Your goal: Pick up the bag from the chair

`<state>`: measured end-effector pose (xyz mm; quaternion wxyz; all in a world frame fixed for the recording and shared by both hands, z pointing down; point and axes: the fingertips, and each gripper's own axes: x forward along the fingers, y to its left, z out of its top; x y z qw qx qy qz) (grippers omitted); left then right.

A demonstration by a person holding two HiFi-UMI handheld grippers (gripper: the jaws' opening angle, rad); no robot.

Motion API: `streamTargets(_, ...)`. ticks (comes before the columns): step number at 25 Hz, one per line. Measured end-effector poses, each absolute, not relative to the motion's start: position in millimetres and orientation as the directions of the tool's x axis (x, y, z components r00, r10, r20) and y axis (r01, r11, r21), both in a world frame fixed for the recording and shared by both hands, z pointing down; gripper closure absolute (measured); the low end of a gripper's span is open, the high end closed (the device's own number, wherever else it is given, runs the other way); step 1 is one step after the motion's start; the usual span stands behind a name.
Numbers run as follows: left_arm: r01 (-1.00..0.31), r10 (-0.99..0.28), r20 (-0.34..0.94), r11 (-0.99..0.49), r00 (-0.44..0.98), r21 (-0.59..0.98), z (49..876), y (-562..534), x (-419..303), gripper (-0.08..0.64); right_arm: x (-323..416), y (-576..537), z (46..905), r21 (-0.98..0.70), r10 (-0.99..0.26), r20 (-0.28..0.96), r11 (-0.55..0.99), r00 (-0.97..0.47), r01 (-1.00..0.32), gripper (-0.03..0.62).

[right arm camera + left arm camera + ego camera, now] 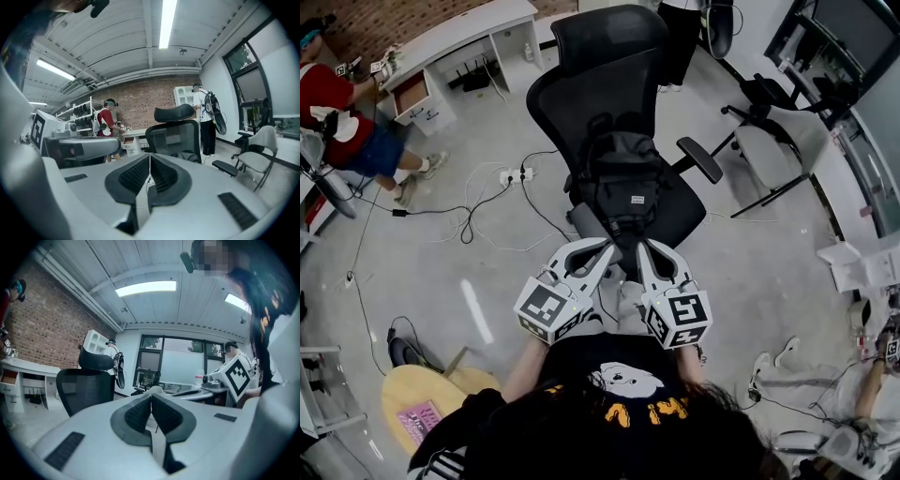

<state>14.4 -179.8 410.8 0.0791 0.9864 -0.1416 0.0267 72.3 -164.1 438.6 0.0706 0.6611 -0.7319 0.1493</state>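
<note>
A black backpack [623, 183] rests upright on the seat of a black mesh office chair [609, 66], leaning against its backrest. Both grippers are held side by side near my chest, short of the chair's front edge. My left gripper [605, 246] has its jaws together with nothing between them, and my right gripper [643, 246] is shut and empty too. In the left gripper view the closed pads [151, 411] point past the chair [86, 385]. The right gripper view shows its pads [150, 174] meeting, with the chair [176, 133] and a bit of the bag [187, 157] beyond.
Cables and a power strip [514, 174] lie on the floor left of the chair. A second chair [769, 141] stands at right. A white desk [459, 47] is at the back left, with a person in red [342, 122] nearby. A round wooden stool [417, 398] is at lower left.
</note>
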Motion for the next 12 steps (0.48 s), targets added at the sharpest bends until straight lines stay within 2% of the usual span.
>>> streamTargets(12, -0.451, -0.438, 0.11, -0.88, 0.892, 0.15, 427.1, -266.9, 62.7, 0.551, 138.6, -265.4, 458.6, -0.123, -0.91, 0.33, 0.223, -0.252, -0.967, 0.584)
